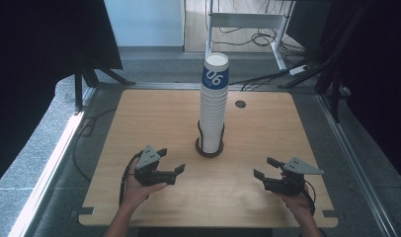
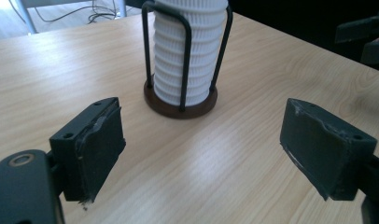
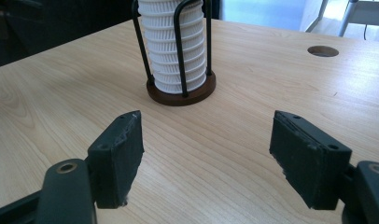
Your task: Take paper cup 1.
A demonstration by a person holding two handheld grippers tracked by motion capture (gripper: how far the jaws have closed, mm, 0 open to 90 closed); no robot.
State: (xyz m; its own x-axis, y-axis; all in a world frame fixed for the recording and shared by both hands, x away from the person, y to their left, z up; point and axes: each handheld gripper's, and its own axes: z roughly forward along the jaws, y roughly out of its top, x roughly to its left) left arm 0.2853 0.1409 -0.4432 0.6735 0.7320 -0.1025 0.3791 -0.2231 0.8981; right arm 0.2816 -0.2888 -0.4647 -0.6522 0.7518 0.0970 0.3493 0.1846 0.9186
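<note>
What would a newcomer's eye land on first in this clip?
The tall stack of white paper cups, its top cup banded blue, rises from a round dark holder with wire uprights in the middle of the wooden table. Nearer the person, the left gripper and right gripper sit on either side of it, both with jaws open and nothing between them.

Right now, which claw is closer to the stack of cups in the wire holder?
Left. The left claw sits open just to the near-left of the cup stack. The right claw, also open, lies farther off to its near-right. Neither touches it.
</note>
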